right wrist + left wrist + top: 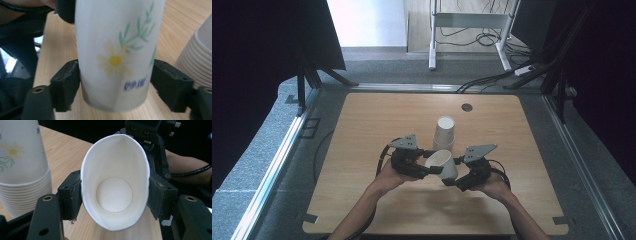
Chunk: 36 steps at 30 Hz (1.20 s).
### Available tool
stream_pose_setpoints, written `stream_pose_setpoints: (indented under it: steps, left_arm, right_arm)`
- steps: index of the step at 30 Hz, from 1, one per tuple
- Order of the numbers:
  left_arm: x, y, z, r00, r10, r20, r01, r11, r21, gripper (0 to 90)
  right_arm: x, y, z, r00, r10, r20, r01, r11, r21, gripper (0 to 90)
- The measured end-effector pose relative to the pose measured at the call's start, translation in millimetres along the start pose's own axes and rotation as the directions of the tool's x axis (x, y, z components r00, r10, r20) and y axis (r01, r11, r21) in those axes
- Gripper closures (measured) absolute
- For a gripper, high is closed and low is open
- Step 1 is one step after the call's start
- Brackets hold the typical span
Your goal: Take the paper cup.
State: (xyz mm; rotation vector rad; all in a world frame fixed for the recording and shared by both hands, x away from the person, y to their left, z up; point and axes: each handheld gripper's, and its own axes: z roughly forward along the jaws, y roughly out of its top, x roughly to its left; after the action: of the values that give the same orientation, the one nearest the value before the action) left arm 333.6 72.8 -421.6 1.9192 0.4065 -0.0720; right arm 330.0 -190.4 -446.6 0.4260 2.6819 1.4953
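Note:
A single white paper cup with a daisy print hangs tilted above the wooden table, held from both sides. My left gripper is shut on it near the rim; in the left gripper view the cup's mouth is squeezed into an oval between the pads. My right gripper is shut on the cup's lower body, with its pads pressed against both sides. A stack of matching cups stands mouth-up just behind, close to the held cup.
A small dark round hole marks the table's far side. Black curtains flank the table left and right. A white desk frame and floor cables lie beyond the far edge. Bare tabletop spreads left and right of the hands.

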Motion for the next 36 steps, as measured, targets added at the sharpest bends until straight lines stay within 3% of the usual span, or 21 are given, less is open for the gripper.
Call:
stream_pose_setpoints:
  steps: [5,13,19,25,27,36]
  left_arm:
    - [0.4,2.7,-7.4,0.9969,0.023,-0.075,-0.019,0.9985,0.051,35.5]
    - [1.7,10.6,-18.3,0.9813,0.057,-0.184,-0.029,0.9873,0.156,35.1]
    - [4.0,10.6,-20.4,0.9622,0.085,-0.259,-0.021,0.9700,0.242,34.8]
    - [7.3,9.2,-21.7,0.9408,0.119,-0.317,-0.012,0.9472,0.320,34.5]
    - [8.6,8.7,-22.7,0.9373,0.121,-0.327,-0.006,0.9433,0.332,34.4]
    - [16.5,4.4,-26.8,0.9029,0.144,-0.405,0.026,0.9226,0.385,34.0]
  right_arm:
    - [-2.5,-1.6,-5.4,0.9985,0.009,0.055,-0.009,0.9999,0.006,14.6]
    - [-7.3,-10.3,-15.4,0.9919,0.011,0.126,-0.016,0.9989,0.044,13.8]
    - [-11.4,-20.8,-19.6,0.9819,0.026,0.187,-0.041,0.9960,0.079,13.3]
    - [-15.3,-29.6,-25.9,0.9724,0.061,0.225,-0.078,0.9946,0.068,12.9]
    - [-16.4,-32.2,-27.9,0.9693,0.071,0.235,-0.088,0.9942,0.062,12.8]
    - [-19.9,-42.8,-33.4,0.9599,0.092,0.265,-0.113,0.9913,0.067,12.8]
